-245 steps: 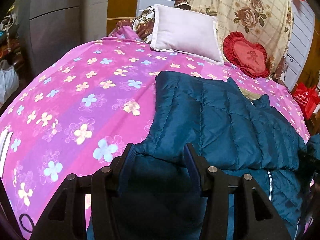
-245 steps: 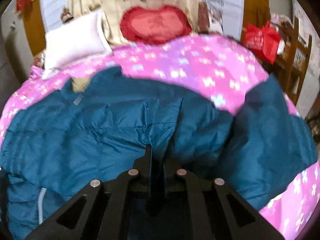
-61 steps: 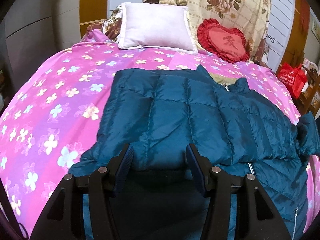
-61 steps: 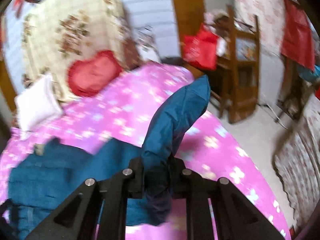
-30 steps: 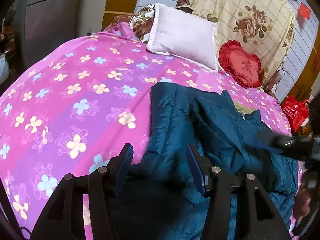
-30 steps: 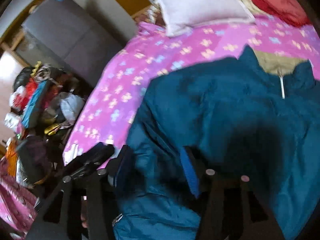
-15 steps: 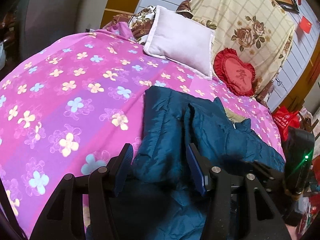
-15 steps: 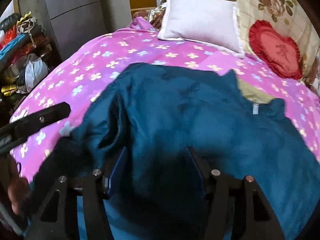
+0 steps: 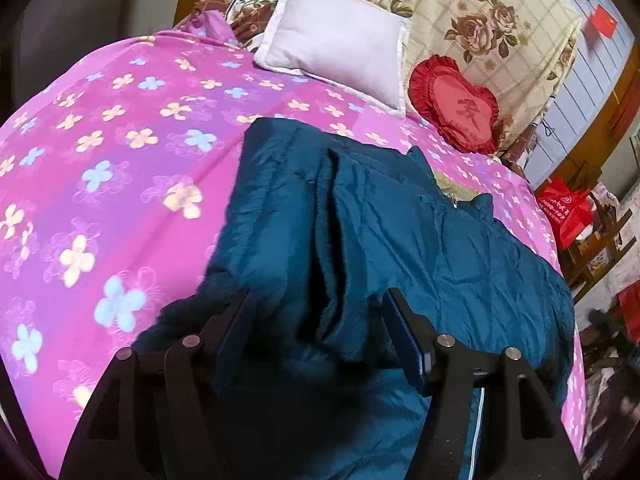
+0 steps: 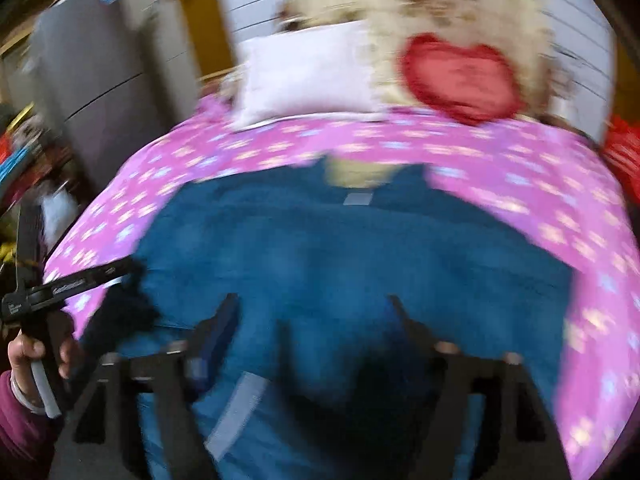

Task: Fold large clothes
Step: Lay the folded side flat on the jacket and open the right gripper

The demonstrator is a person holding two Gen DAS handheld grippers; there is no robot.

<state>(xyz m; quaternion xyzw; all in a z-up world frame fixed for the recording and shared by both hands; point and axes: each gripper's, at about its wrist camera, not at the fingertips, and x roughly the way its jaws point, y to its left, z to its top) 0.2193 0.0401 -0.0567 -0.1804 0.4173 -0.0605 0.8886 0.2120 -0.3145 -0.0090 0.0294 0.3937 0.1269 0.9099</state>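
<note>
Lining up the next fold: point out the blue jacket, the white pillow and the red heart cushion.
blue jacket (image 9: pixel 420 248): left wrist view, on its quilted front panel.
white pillow (image 9: pixel 340 36): left wrist view, on the middle of its face.
red heart cushion (image 9: pixel 460 104): left wrist view, on its centre panel.

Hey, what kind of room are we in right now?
Most likely a home bedroom: a bed with a pink flowered bedspread, a white pillow and a red heart cushion at its head, and a teal padded jacket spread out for folding.
</note>
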